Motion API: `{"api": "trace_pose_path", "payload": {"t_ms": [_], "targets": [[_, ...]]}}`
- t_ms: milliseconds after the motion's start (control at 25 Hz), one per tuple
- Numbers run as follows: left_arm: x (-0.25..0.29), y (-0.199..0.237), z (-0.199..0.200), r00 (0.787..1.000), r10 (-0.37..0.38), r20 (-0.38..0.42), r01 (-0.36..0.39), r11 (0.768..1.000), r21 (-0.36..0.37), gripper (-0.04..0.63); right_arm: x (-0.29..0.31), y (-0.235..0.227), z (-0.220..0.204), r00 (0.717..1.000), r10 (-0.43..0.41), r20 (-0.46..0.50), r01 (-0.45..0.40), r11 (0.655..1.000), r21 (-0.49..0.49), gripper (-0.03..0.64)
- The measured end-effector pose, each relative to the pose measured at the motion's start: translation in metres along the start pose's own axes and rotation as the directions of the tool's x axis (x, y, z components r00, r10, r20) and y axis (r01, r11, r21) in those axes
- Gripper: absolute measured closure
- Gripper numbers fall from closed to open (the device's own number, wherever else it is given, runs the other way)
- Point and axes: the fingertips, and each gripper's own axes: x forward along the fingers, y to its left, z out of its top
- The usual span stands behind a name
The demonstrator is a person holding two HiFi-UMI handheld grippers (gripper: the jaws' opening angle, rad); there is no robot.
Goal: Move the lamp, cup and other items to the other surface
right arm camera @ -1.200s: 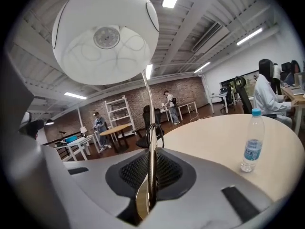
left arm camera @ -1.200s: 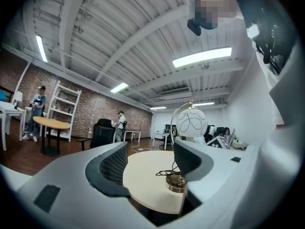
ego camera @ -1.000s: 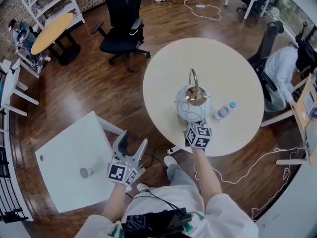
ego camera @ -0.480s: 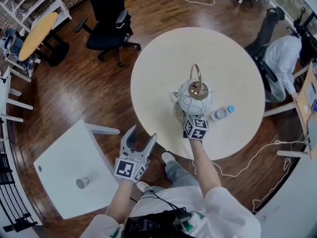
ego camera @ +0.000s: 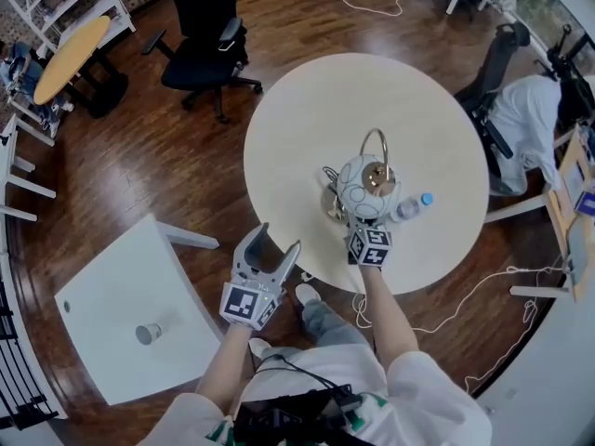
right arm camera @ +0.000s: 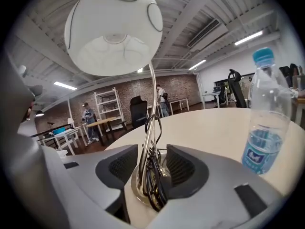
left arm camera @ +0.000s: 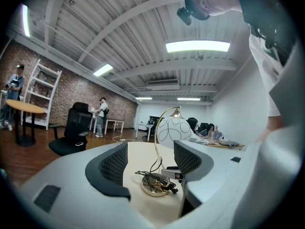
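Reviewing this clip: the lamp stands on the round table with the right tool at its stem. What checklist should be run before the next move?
1. The lamp rests base-flat on the round table: ok.
2. The right tool has let go: ok; its jaws have just been opening, with stem and cord between them.
3. The cord is free of the right tool: cannot tell; it coils close to one jaw.
4. The bottle is clear of a pull-back: ok, it stands apart.
5. The left tool is free: ok, open and empty.
6. The cup sits on the square table: ok.
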Motion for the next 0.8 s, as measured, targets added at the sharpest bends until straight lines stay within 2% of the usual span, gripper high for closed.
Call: {"api": "trace_pose_path", "payload": {"t_ms": [160,240,360,440,520,640,800], "targets": [[-0.029,-0.002,0.014,1.0,0.024,0.014,-0.024,1.0,0.009,0.296,-0.039,0.007,0.001,1.0,-0.007,0.018,0.006,1.0,0.03,0.337],[-0.051,0.001,0.013,0.999,0.039,0.02,-0.039,0.999,0.036,0.297,-0.065,0.025,-0.001,0.999,0.015,0.028,-0.016,0.999,0.043,0.336],[-0.086,0.006,0.022,0.997,0.07,0.043,-0.072,0.996,0.047,0.296,-0.094,0.072,0.001,0.995,0.092,0.04,-0.093,0.995,0.025,0.336],[-0.112,0.014,0.027,0.991,0.119,0.056,-0.122,0.992,0.038,0.298,-0.11,0.116,0.011,0.983,0.174,0.058,-0.174,0.985,-0.003,0.336],[-0.144,0.019,0.034,0.984,0.165,0.061,-0.167,0.985,0.03,0.296,-0.128,0.167,0.027,0.958,0.271,0.089,-0.269,0.963,-0.036,0.336],[-0.199,0.031,0.047,0.964,0.251,0.092,-0.254,0.967,0.032,0.296,-0.151,0.245,0.056,0.902,0.409,0.141,-0.404,0.913,-0.064,0.337],[-0.268,0.045,0.061,0.916,0.377,0.135,-0.383,0.923,0.025,0.296,-0.174,0.331,0.082,0.811,0.56,0.168,-0.545,0.828,-0.129,0.337]]}}
